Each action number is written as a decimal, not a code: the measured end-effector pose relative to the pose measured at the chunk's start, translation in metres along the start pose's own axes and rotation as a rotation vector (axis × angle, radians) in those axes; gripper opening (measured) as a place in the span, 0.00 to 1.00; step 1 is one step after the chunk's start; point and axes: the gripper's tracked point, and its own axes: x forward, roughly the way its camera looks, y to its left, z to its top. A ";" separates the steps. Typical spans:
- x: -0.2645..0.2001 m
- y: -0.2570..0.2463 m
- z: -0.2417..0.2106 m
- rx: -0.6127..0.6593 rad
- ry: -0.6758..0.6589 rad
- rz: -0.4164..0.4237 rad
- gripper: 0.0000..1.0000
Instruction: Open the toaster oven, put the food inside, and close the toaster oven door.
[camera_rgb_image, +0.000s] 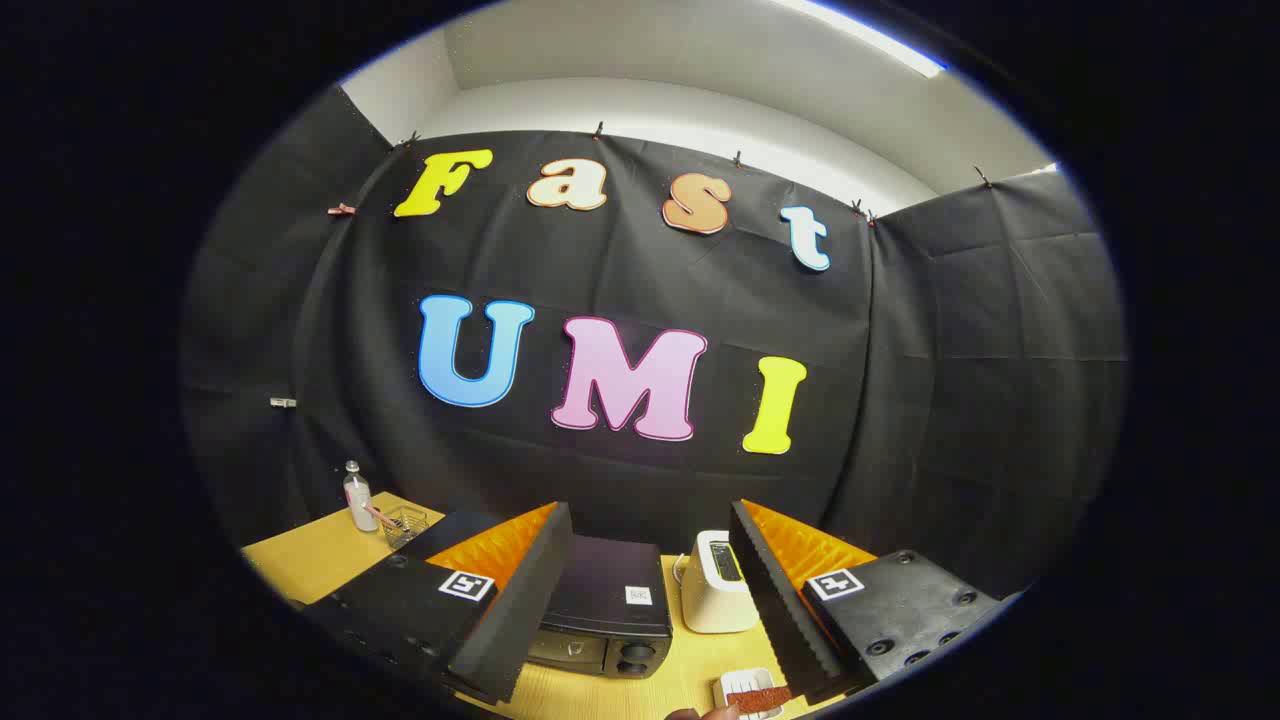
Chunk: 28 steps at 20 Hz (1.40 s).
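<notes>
Tool (650, 600) hangs above the bench (320, 555), fingers spread wide, nothing between them. Toaster oven (605, 620) sits on the bench below and just ahead of the fingertips, partly covered by the left finger (520, 600); door looks closed, knobs visible on its front right side. White pop-up toaster (715, 590) stands just right of the toaster oven, close but apart, slot up. Food (760, 697), a brown textured slice, lies on a small white plate (735, 685) in front and to the right of the toaster oven, near the right finger (780, 600). Far left of the toaster oven: a clear bottle (357, 497) upright, and a small wire basket (405, 525) just beside it. A fingertip of someone's hand (715, 713) shows at the plate's near edge.
</notes>
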 end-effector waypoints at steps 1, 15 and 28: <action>-0.001 0.001 0.000 0.000 -0.001 0.002 0.97; -0.011 0.007 0.004 0.005 -0.008 0.012 0.97; -0.014 0.011 0.007 -0.011 -0.016 0.013 0.97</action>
